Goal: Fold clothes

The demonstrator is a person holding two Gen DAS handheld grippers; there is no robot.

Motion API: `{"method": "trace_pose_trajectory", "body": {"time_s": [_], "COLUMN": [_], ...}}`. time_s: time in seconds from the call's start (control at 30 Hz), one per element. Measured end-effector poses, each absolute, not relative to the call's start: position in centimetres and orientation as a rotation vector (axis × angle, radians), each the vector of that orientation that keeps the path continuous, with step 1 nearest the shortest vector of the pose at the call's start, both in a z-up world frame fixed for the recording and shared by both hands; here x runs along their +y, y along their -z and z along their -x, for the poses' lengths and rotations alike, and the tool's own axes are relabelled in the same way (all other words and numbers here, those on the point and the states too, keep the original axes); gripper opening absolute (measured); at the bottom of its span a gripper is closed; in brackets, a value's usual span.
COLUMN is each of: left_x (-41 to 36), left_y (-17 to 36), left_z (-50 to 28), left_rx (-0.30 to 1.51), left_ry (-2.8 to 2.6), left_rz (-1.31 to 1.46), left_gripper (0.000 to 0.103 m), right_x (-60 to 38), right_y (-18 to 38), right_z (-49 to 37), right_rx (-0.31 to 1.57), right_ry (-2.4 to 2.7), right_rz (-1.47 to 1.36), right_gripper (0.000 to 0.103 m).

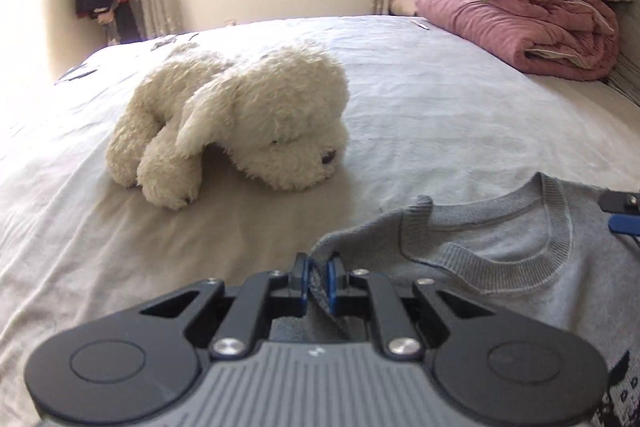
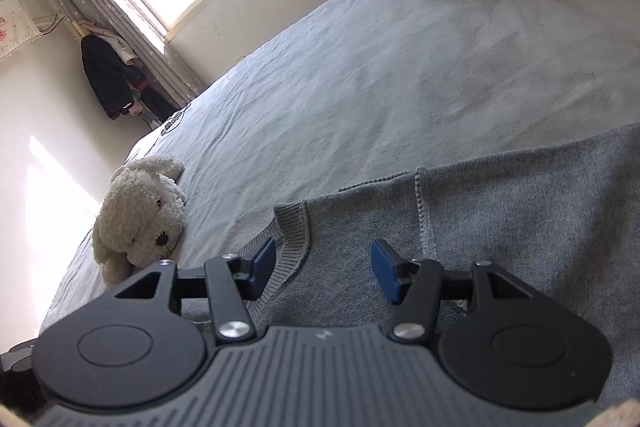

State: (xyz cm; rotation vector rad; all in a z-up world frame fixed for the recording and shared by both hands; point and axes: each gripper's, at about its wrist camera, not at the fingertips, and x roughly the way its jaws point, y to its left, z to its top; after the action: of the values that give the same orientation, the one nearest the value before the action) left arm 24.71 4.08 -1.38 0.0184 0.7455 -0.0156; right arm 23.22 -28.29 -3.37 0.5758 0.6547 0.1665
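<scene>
My left fingers (image 1: pixel 318 277) are clenched on a raised fold at the shoulder edge of the grey sweater (image 1: pixel 500 267), tilted down toward the bed (image 1: pixel 440 107). My right fingers (image 2: pixel 324 269) stand released, angled down over the sweater's collar (image 2: pixel 296 239). The sweater lies flat on the bed, a plush dog (image 1: pixel 240 123) near it.

Grey knit sweater (image 1: pixel 520 267) with a ribbed crew collar lies spread flat on the bed's pale sheet (image 1: pixel 440 99), at the near edge, collar toward the far side. A dark printed pattern shows low on its front in the left wrist view. One shoulder edge beside the collar is lifted into a raised fold.
</scene>
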Motion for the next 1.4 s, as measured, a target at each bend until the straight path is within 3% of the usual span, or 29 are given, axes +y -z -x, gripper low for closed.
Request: {"method": "trace_pose_trajectory", "body": {"time_s": [0.2, 0.5, 0.7, 0.9, 0.93, 0.97, 1.0, 1.23, 1.4], "left_x": [3.6, 4.5, 5.4, 6.1, 6.1, 6.0, 5.8, 3.6, 3.4], "left_y": [3.1, 5.1, 4.9, 5.0, 5.0, 4.7, 4.3, 1.4, 4.3], "left_z": [-25.3, -24.6, -25.0, -25.2, -25.2, -25.2, -25.0, -24.6, -26.9], "left_rx": [0.725, 0.594, 0.595, 0.598, 0.596, 0.588, 0.572, 0.455, 0.538], "left_ry": [-0.112, -0.128, -0.067, -0.042, -0.042, -0.045, -0.051, -0.075, -0.092], "left_rz": [0.065, 0.183, 0.208, 0.259, 0.257, 0.246, 0.227, 0.033, -0.001], "left_gripper": [0.009, 0.008, 0.008, 0.008, 0.008, 0.008, 0.008, 0.007, 0.008], "right_x": [-28.0, -26.9, -27.4, -25.7, -25.6, -25.5, -25.4, -25.2, -25.0], "right_y": [3.5, 3.7, 3.5, 5.2, 5.2, 5.2, 5.1, 2.5, 4.7], "right_z": [-23.2, -22.7, -23.7, -25.4, -25.2, -25.0, -24.9, -23.7, -25.8], "right_rx": [0.624, 0.476, 0.501, 0.583, 0.576, 0.570, 0.564, 0.408, 0.506], "right_ry": [-0.112, 0.166, 0.042, -0.001, -0.018, -0.029, -0.034, 0.057, 0.076], "right_rz": [-0.494, 0.021, -0.022, 0.129, 0.131, 0.136, 0.144, 0.170, 0.242], "right_gripper": [0.057, 0.057, 0.057, 0.057, 0.042, 0.019, 0.012, 0.006, 0.006]}}
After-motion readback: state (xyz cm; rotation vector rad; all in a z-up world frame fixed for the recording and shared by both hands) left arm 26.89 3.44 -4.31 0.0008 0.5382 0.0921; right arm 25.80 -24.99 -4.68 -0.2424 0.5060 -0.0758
